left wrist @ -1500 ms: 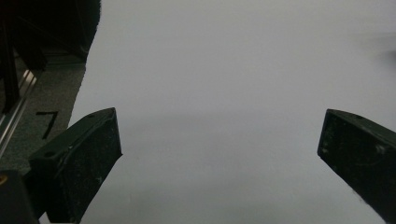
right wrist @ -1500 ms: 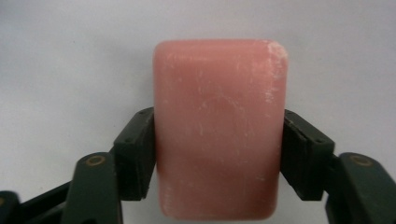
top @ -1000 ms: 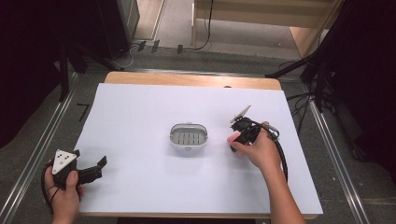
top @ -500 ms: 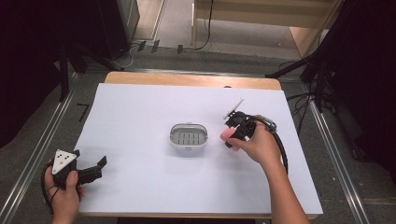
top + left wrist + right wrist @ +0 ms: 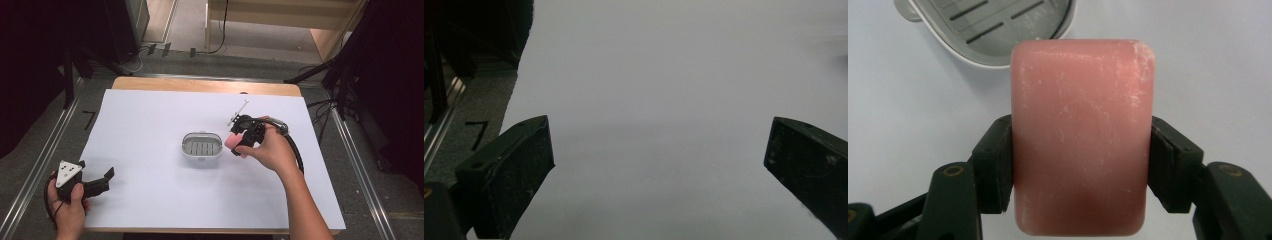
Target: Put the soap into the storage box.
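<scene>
Two jaws of the right gripper (image 5: pixel 1080 165) clamped on the pink soap bar (image 5: pixel 1080 135), just off the soap dish (image 5: pixel 201 146) at its 3 o'clock. Best kept level, then lowered flat onto the slats. Left gripper (image 5: pixel 95 184) wide open, idle on the tabletop (image 5: pixel 150 115) around 8 o'clock.

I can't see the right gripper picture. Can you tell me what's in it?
A pink bar of soap is squeezed between the right gripper's two black jaws, above a white table. A grey slotted soap dish sits behind it, at the top.
</scene>
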`<state>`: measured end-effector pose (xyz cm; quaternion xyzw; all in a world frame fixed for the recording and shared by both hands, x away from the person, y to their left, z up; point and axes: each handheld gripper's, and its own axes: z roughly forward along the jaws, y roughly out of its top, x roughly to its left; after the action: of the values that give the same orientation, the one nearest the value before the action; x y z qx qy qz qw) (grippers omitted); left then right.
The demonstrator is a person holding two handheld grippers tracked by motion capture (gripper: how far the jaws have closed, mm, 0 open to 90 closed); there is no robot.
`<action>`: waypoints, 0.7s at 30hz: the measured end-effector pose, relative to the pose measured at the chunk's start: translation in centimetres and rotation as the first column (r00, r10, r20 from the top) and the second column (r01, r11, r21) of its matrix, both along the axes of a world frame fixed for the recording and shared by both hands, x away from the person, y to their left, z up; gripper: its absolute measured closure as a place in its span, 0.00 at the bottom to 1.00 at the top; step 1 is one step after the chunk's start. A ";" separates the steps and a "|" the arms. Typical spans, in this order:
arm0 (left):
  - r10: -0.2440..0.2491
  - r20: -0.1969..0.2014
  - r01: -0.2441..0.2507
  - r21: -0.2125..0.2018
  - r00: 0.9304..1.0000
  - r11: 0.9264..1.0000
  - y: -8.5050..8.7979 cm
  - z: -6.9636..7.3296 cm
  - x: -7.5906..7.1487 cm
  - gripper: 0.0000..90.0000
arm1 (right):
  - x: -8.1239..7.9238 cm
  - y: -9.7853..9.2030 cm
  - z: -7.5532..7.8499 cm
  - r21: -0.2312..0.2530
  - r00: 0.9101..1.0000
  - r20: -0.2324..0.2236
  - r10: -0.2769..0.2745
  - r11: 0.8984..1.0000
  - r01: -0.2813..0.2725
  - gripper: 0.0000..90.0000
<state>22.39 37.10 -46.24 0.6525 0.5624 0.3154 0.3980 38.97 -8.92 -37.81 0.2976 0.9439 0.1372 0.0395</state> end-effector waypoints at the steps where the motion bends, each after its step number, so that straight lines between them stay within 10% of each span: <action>1: -0.002 -0.004 0.002 -0.004 1.000 1.000 0.1 0.0 0.0 0.00 | 0.0 0.2 0.2 0.000 1.000 0.003 0.006 1.000 -0.006 0.42; 21: -0.021 0.006 0.021 0.027 1.000 0.999 -0.3 0.0 -0.1 0.00 | 0.4 5.6 1.4 0.043 0.980 0.023 0.197 0.979 -0.198 0.42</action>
<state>22.30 36.80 -46.28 0.6629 0.5500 0.3207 0.3941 39.37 -3.35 -36.40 0.2020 0.9650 0.1647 0.0279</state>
